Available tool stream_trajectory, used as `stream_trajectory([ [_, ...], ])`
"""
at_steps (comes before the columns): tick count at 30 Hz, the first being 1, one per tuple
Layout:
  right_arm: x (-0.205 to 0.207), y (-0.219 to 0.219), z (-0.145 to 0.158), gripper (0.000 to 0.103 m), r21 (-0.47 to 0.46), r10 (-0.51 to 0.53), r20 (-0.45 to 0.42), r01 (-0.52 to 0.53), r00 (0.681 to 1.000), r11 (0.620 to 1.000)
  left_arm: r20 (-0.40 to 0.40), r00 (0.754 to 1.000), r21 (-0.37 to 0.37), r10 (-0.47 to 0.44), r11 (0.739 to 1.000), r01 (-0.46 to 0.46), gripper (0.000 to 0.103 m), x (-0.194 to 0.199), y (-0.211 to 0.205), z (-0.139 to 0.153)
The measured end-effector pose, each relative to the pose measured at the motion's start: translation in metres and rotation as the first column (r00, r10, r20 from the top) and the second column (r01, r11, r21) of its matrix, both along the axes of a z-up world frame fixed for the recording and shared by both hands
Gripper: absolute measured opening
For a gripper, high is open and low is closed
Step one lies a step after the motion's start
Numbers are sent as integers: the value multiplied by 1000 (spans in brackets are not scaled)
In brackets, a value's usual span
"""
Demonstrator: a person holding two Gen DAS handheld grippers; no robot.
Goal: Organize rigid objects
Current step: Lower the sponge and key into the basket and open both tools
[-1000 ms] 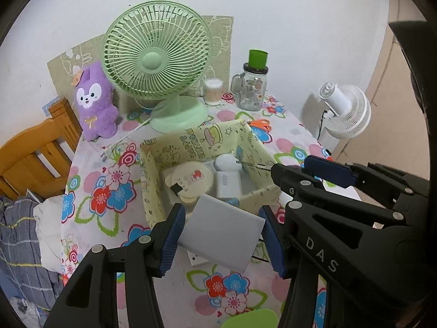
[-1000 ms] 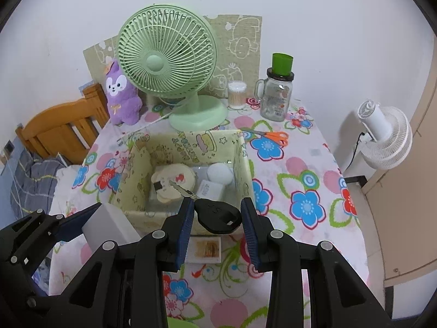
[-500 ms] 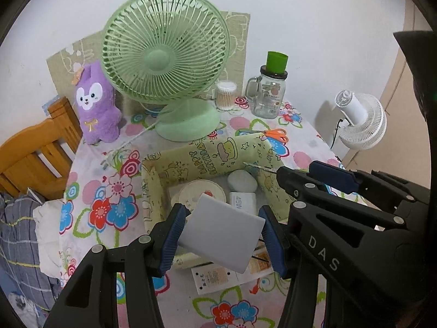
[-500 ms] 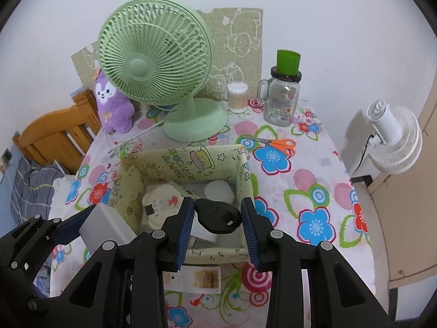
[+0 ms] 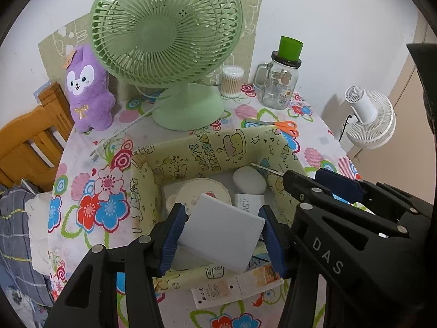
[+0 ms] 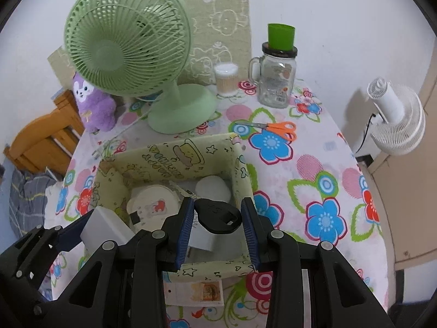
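My left gripper (image 5: 220, 235) is shut on a flat white block (image 5: 221, 235), held over the near part of a yellow patterned fabric box (image 5: 207, 150). In the right wrist view my right gripper (image 6: 217, 221) is shut on a black key head (image 6: 218, 216), its metal blade (image 6: 181, 190) pointing into the same box (image 6: 174, 153). Inside the box lie a round cream case (image 6: 151, 205), a white oval piece (image 6: 213, 188) and a white adapter (image 5: 248, 203). The left gripper with its white block (image 6: 105, 225) shows at the lower left of the right wrist view.
A green desk fan (image 5: 166, 35), a purple plush (image 5: 88, 90), a cotton-swab jar (image 5: 231, 80), a glass mug with a green cup on top (image 5: 281, 84) and orange scissors (image 6: 273, 129) stand behind the box. A paper tag (image 5: 237, 287) lies in front. A wooden chair (image 5: 30, 142) is left, a white fan (image 5: 368, 117) right.
Both grippers have moved forward and down toward the box, still holding the white block and the key. The box now lies right under them and the fan looks larger.
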State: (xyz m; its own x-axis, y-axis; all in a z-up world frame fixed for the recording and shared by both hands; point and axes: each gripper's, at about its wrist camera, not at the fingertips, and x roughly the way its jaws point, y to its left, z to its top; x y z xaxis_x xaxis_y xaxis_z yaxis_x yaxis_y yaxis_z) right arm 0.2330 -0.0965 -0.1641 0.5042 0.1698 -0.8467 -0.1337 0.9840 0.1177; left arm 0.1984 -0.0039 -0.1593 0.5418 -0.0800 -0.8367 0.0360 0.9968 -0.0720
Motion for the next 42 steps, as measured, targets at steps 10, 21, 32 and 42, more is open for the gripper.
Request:
stream_trajectory([
  [10,6,1,-7,42,-22,12,-31,-12,999,1000,-48,999,28,23,999,-22,58,11,0,-11],
  [21,4,-3,1,66,-70,8,4,-8,1000,997,-76,996,9,46,999,-45,58,23,1,-23],
  [32,7,-7,-12,66,-82,4,-31,-6,1000,997,-134,987,46,87,996,-81,58,29,4,-44],
  [42,8,-2,-21,66,-82,20,-50,-25,999,996,-161,981,35,106,994,-102,60,27,4,-50],
])
